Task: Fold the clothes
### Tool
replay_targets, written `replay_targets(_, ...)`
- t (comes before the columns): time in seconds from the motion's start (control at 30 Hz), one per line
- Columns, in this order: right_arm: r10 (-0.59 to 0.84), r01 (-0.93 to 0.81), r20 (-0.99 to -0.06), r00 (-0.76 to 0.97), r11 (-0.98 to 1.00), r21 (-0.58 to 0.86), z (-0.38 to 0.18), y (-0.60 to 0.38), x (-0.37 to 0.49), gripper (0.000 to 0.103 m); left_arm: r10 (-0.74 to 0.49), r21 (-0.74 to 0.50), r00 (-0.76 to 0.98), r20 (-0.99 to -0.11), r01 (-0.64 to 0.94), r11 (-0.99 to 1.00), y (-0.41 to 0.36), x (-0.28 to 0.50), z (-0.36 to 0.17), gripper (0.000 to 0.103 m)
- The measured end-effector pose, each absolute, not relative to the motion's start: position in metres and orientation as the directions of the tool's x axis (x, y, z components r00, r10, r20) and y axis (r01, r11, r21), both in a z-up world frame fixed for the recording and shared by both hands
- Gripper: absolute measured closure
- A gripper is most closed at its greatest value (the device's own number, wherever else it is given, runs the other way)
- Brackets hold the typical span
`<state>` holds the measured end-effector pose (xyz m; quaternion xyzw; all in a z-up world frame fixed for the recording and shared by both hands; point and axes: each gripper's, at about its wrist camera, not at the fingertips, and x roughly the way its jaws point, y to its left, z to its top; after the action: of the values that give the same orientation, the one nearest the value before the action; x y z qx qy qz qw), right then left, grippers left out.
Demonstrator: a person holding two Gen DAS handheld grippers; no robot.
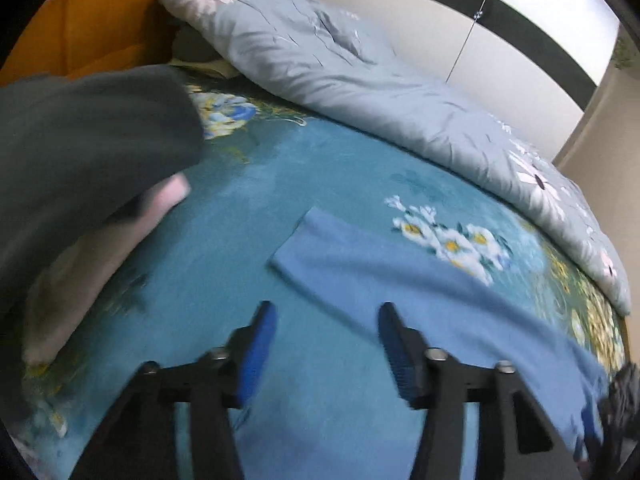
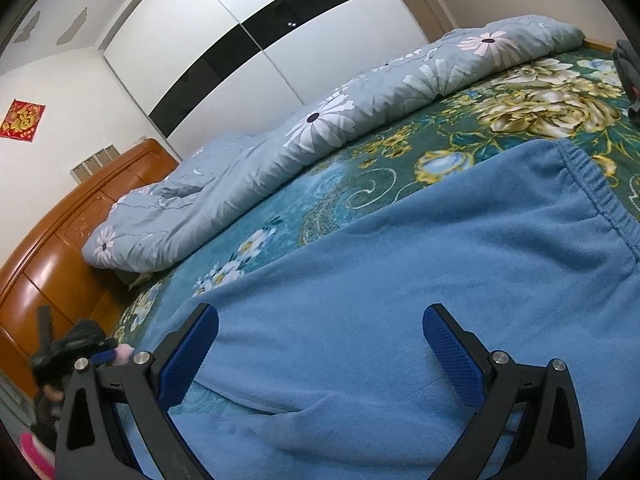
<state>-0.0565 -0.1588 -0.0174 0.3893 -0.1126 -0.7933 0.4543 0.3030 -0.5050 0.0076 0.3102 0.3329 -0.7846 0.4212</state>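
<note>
The soft light-blue fleece trousers [image 2: 400, 280] lie flat on the floral teal bedspread [image 1: 240, 184], folded lengthwise for the next crease; the left gripper [image 1: 328, 344] and right gripper [image 2: 320, 344] hover above, both open and empty

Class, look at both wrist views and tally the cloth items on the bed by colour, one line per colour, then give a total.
Blue trousers: 1
Grey-blue flowered quilt: 1
Dark grey garment: 1
Pink cloth: 1
Total: 4
</note>
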Motion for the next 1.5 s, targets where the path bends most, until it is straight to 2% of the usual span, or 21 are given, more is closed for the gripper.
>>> replay_targets(0.17, -0.813, 0.650, -0.512, -0.277, -0.551, 0.523, -0.014, -0.155, -0.047, 0.001, -0.415, -0.361, -0.465, -0.782, 0.881, -0.307, -0.476, 0.385, -0.016, 0.040)
replay_targets(0.27, -0.847, 0.627, -0.411, -0.337, -0.528, 0.573, 0.006, -0.122, -0.037, 0.001, -0.368, -0.428, -0.478, -0.798, 0.878, -0.212, -0.477, 0.422, -0.034, 0.039)
replay_targets(0.4, -0.846, 0.560, -0.294, -0.444, -0.518, 0.647, 0.020, -0.060, -0.033, 0.001, -0.364, -0.492, -0.496, -0.788, 0.863, -0.111, -0.479, 0.450, -0.049, 0.039)
replay_targets(0.47, -0.820, 0.513, -0.315, -0.478, -0.551, 0.658, 0.021, -0.027, -0.036, 0.001, -0.344, -0.516, -0.519, -0.783, 0.850, -0.107, -0.478, 0.452, -0.056, 0.039)
replay_targets(0.63, -0.664, 0.358, -0.440, -0.605, -0.720, 0.594, 0.009, 0.051, -0.041, 0.001, -0.297, -0.521, -0.537, -0.790, 0.843, -0.135, -0.468, 0.436, -0.075, 0.039)
replay_targets(0.7, -0.626, 0.283, -0.491, -0.606, -0.747, 0.602, -0.004, 0.073, -0.045, 0.001, -0.302, -0.517, -0.535, -0.789, 0.844, -0.144, -0.466, 0.433, -0.076, 0.034)
replay_targets(0.77, -0.629, 0.233, -0.522, -0.576, -0.738, 0.633, -0.018, 0.083, -0.050, 0.001, -0.299, -0.527, -0.546, -0.782, 0.837, -0.151, -0.466, 0.432, -0.076, 0.033)
replay_targets(1.07, -0.703, 0.221, -0.551, -0.450, -0.685, 0.694, -0.045, 0.053, -0.059, 0.001, -0.278, -0.661, -0.659, -0.699, 0.743, -0.099, -0.469, 0.458, -0.087, 0.034)
replay_targets(1.23, -0.734, 0.234, -0.535, -0.419, -0.656, 0.717, -0.043, 0.046, -0.057, 0.001, -0.209, -0.725, -0.732, -0.649, 0.678, -0.121, -0.471, 0.446, -0.090, 0.035)
replay_targets(1.33, -0.747, 0.239, -0.526, -0.407, -0.643, 0.728, -0.042, 0.045, -0.054, 0.005, -0.179, -0.743, -0.752, -0.635, 0.657, -0.126, -0.470, 0.443, -0.091, 0.036)
replay_targets(1.4, -0.754, 0.233, -0.523, -0.397, -0.634, 0.737, -0.042, 0.046, -0.053, 0.013, -0.146, -0.761, -0.769, -0.622, 0.638, -0.118, -0.471, 0.441, -0.095, 0.045)
replay_targets(1.47, -0.755, 0.221, -0.529, -0.388, -0.633, 0.742, -0.045, 0.046, -0.053, 0.027, -0.144, -0.756, -0.760, -0.634, 0.648, -0.094, -0.471, 0.442, -0.098, 0.073)
replay_targets(1.5, -0.754, 0.212, -0.530, -0.388, -0.633, 0.745, -0.046, 0.047, -0.053, 0.029, -0.145, -0.756, -0.758, -0.636, 0.650, -0.079, -0.471, 0.444, -0.100, 0.087)
